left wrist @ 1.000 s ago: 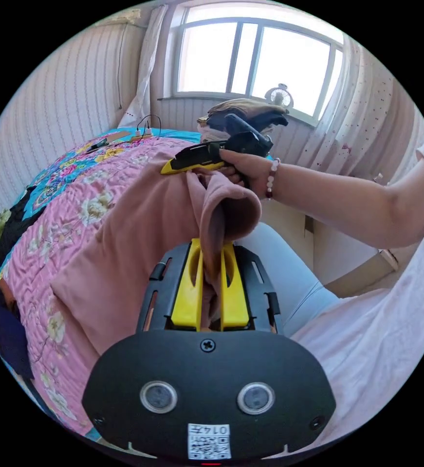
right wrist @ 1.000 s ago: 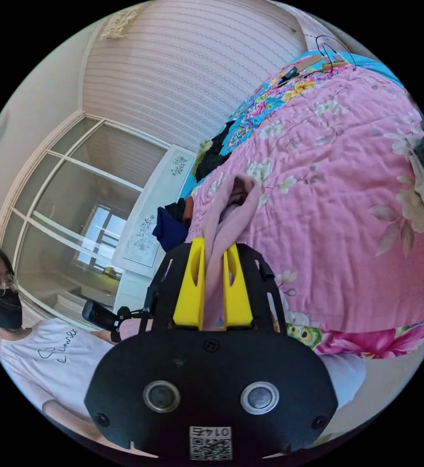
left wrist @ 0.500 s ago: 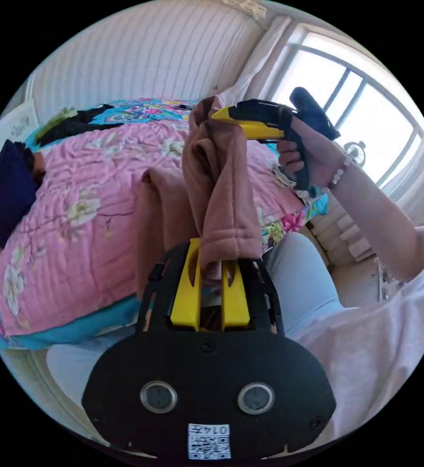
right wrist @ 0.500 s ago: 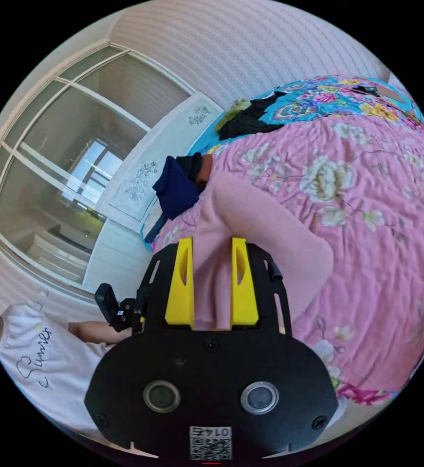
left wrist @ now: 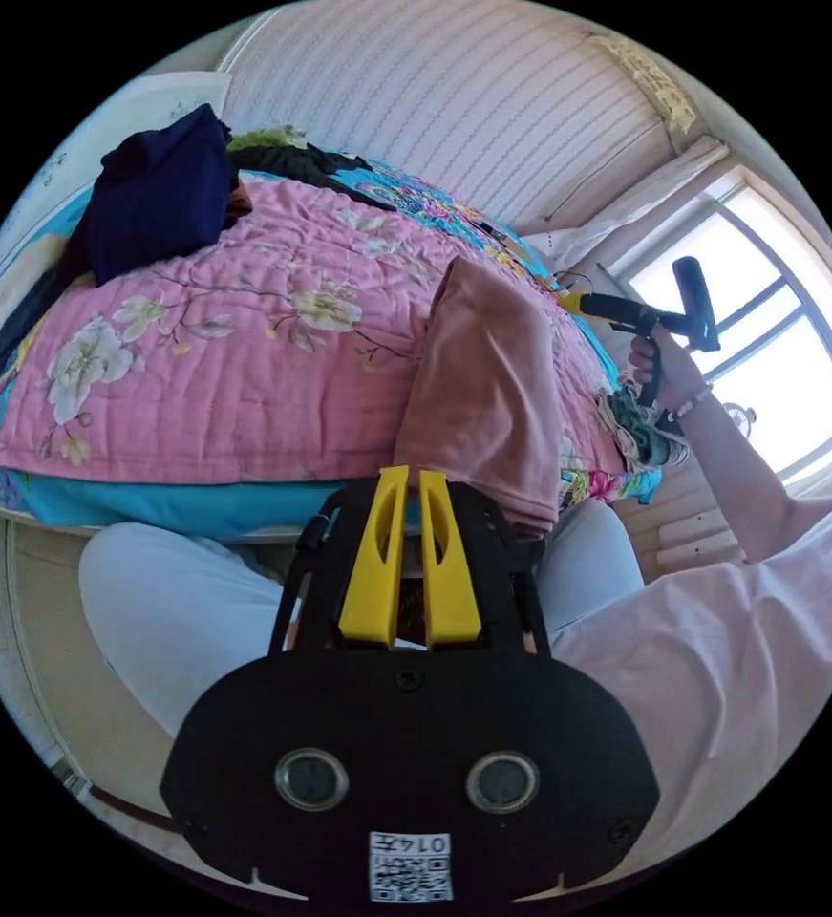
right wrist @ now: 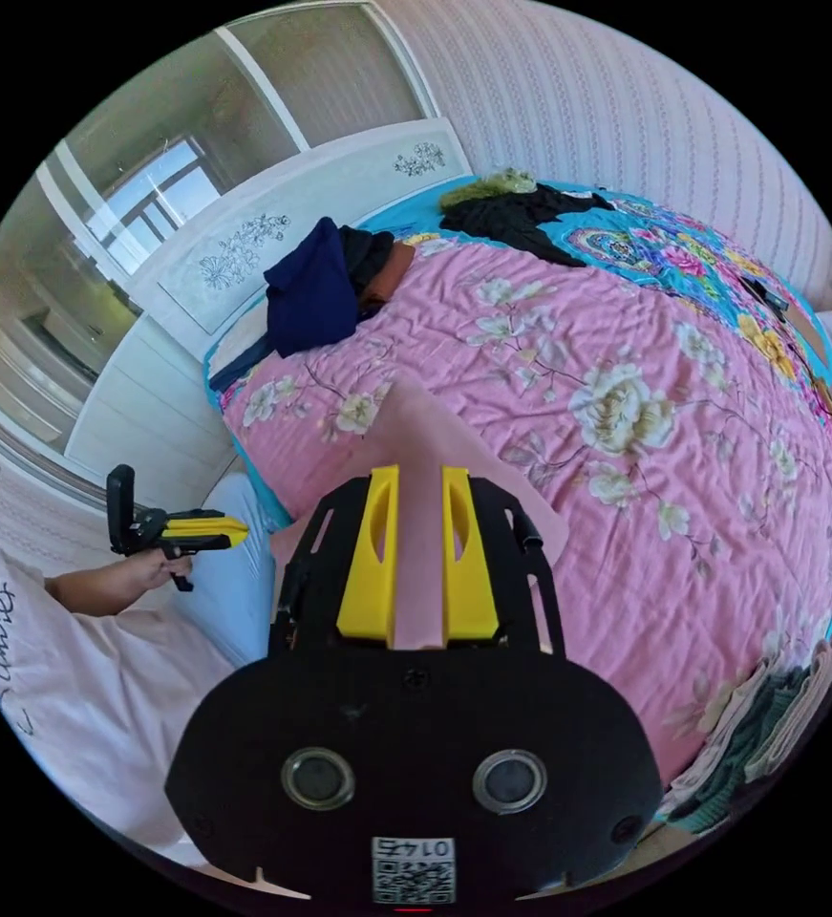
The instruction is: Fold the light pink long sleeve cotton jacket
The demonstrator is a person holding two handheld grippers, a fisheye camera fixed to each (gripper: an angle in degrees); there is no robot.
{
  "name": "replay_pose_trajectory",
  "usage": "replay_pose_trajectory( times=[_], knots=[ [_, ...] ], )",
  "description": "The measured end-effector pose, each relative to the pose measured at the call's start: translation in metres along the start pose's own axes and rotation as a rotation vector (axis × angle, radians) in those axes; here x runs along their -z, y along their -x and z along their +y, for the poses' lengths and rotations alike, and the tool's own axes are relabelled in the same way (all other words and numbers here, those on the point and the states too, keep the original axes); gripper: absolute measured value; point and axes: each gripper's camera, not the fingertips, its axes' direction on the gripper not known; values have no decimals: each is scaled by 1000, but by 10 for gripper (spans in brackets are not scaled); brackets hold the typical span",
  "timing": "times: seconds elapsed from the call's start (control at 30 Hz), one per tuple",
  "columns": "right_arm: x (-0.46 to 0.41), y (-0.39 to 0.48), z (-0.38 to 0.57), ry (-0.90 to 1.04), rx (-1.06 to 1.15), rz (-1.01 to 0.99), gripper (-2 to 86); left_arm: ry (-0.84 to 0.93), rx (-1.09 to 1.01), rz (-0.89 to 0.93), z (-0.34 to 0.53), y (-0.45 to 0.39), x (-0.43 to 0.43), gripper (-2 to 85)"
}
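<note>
Pink folded cotton jacket (left wrist: pixel 487 382) lies mid-frame on the floral quilted bed (left wrist: pixel 234 382); left gripper (left wrist: pixel 406 482) jaws nearly together, empty; right gripper (right wrist: pixel 418 478) jaws spread, empty.

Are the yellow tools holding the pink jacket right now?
No. The left tool and right tool hold nothing; the folded pink jacket lies on the bed.

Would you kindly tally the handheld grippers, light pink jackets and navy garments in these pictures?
Grippers: 2, the left gripper and the right gripper
Light pink jacket: 1
Navy garment: 1
Total: 4
</note>
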Motion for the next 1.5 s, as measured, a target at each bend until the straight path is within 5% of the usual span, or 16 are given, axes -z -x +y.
replay_pose_trajectory(
  times=[0.3,0.5,0.67,0.8,0.97,1.13,1.3,1.5],
  knots=[
    [-112,42,-51,365,202,411,-3,-5,-320,-219,-31,-76,-51,-9],
    [-126,9,-62,353,-3,210,-4,103,-349,-235,-36,-64,-101,-9],
    [-86,24,-88,232,195,122,5,48,-289,-153,-45,-53,-62,10],
    [-66,11,-112,106,181,77,156,-79,-155,-90,-48,-28,-33,114],
    [-118,-13,-158,401,203,11,200,-8,-92,67,-61,-8,-59,206],
    [-172,-43,-159,735,110,-148,184,12,-125,30,-68,-23,-66,208],
    [-155,-54,-150,700,159,-243,133,17,-156,130,-68,-31,-63,171],
    [-80,-54,-111,403,302,-233,109,40,-221,94,-71,-52,-66,194]
  ],
)
